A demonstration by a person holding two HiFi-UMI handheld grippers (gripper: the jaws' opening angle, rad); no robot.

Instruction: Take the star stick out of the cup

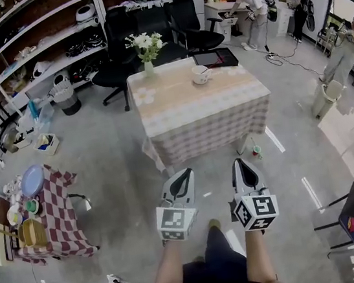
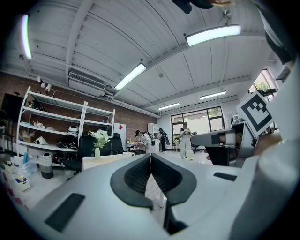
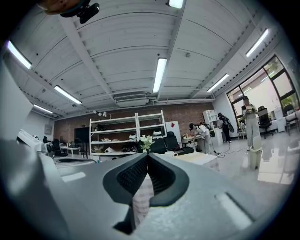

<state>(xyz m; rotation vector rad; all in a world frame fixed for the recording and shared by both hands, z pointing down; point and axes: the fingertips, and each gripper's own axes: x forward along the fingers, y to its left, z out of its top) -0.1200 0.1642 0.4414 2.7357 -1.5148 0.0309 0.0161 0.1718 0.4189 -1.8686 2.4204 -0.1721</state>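
Left gripper (image 2: 151, 161): fingers (image 2: 136, 176) pressed together, nothing between them. Right gripper (image 3: 148, 159): fingers (image 3: 161, 177) likewise pressed together and empty. Judged reason: there is nothing within reach to hold, so both are carried shut.

Both grippers are held level and side by side in front of the person's body, with the marker cubes towards the person. Both sets of fingertips point straight at the cloth-covered surface (image 1: 199, 111) ahead (a carrying posture, in my reading, not a reaching one). A strip of bare floor lies between the fingertips and the near edge of that surface.

Task's thing: a white cup (image 1: 201, 74) on a saucer stands well ahead of the fingers, towards the far side of the surface. A vase of white flowers (image 1: 148, 66) stands ahead and to the left of it. The star stick cannot be made out in any view; the cup is too small to show its contents. Judgement: the task is not yet begun, and the cup's far placement calls for closing in on the surface first.

Far left of the left fingers stands a low checked side table (image 1: 59, 213) crowded with dishes. Beyond the surface are office chairs (image 1: 117, 41) and shelving (image 1: 51, 37).
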